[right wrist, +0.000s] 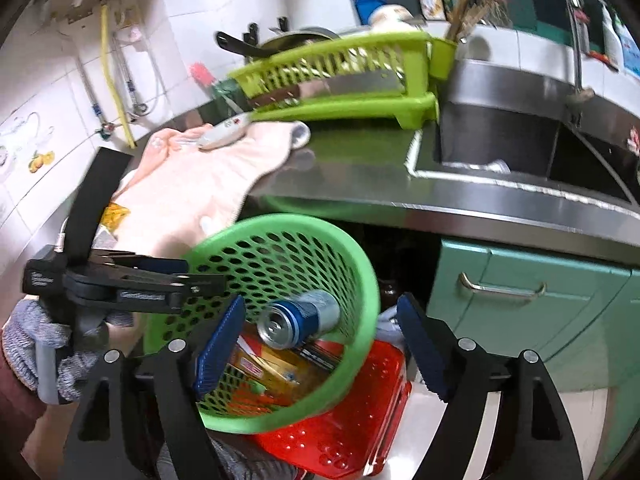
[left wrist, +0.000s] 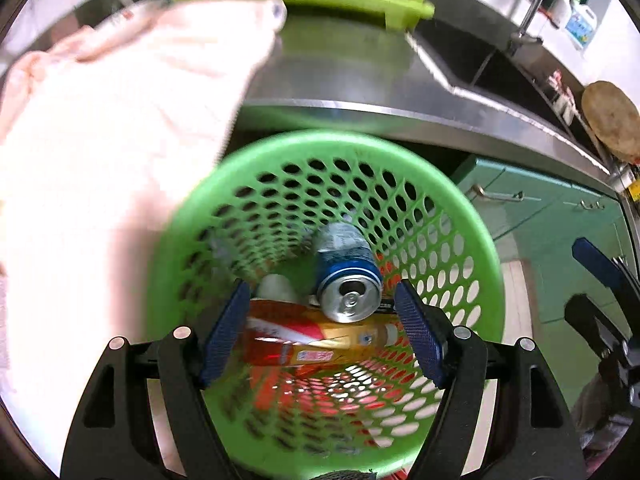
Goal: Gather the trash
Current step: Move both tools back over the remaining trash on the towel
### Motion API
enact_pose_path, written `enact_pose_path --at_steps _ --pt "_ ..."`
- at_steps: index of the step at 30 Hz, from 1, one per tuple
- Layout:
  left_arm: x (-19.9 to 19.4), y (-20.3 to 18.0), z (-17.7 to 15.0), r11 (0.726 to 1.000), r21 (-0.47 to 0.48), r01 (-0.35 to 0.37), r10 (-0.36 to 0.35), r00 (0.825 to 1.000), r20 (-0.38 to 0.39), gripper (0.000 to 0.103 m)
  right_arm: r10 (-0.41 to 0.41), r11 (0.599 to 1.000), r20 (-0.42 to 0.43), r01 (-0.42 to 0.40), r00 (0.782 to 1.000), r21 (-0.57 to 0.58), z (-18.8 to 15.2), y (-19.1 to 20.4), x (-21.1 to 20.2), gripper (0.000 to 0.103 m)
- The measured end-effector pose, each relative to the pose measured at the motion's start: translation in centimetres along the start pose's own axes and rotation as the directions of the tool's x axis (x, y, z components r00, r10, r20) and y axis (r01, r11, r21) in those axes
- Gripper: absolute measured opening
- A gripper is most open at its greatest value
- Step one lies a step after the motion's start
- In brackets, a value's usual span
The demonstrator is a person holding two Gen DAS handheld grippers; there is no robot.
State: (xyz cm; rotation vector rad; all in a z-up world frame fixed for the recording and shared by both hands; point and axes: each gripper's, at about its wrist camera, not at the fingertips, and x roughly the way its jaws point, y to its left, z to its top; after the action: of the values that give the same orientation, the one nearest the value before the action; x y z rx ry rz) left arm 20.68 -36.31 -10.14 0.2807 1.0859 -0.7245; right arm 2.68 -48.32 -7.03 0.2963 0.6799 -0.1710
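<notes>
Both the left gripper [left wrist: 322,330] and right gripper [right wrist: 320,346] gape empty above the green basket [right wrist: 360,280]; the blue can [right wrist: 298,318] (opened top toward the cameras) lies tilted inside.

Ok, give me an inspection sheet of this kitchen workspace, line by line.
Surface: steel counter, pink towel draped over its edge.
Job's things: green basket holds blue can and orange wrappers.
Clutter: red basket beneath; snack packet by the towel.
Tongs: left tongs and right tongs open, empty.
Cables: nothing seen.
Surroundings: sink, dish rack, green cabinets.
</notes>
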Motion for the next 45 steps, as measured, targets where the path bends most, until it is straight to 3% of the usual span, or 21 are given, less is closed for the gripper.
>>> enact_pose_path --at_steps 9,15,18,25,30,36,41,45 --pt "-9.0 3.8 -3.6 0.996 -0.072 -0.052 0.062 0.987 0.149 0.081 0.042 0.997 0.054 -0.039 0.998 -0.066 1.5 5.5 -1.3 0.090" --pt "-13.8 6.7 -6.3 0.985 -0.134 -0.105 0.137 0.956 0.259 0.093 0.080 0.991 0.067 -0.072 0.995 -0.116 2.4 10.0 -1.3 0.092" --pt "-16.2 8.3 -7.9 0.978 -0.169 -0.119 0.164 0.943 0.289 0.094 0.113 0.984 0.059 -0.104 0.992 -0.143 2.9 12.4 -0.8 0.092" --pt "-20.0 12.9 -12.0 0.953 -0.232 -0.193 0.260 0.914 0.310 0.094 0.183 0.962 0.012 -0.176 0.983 -0.207 3.3 18.5 1.0 0.092" --pt "-22.5 18.3 -15.1 0.917 -0.311 -0.251 0.343 0.893 0.292 0.094 0.241 0.946 -0.049 -0.245 0.969 -0.211 3.3 23.1 2.9 0.092" --pt "-24.4 23.9 -18.1 0.874 -0.405 -0.270 0.400 0.872 0.282 0.094 0.257 0.930 -0.121 -0.279 0.959 -0.238 2.8 29.1 5.7 0.092" --pt "-24.7 26.9 -19.9 0.851 -0.458 -0.257 0.408 0.872 0.270 0.094 0.270 0.933 -0.196 -0.306 0.943 -0.188 3.2 32.3 8.4 0.091" --pt "-24.4 28.4 -21.0 0.843 -0.474 -0.254 0.411 0.873 0.264 0.093 0.269 0.939 -0.245 -0.310 0.931 -0.148 4.0 34.4 10.3 0.084"
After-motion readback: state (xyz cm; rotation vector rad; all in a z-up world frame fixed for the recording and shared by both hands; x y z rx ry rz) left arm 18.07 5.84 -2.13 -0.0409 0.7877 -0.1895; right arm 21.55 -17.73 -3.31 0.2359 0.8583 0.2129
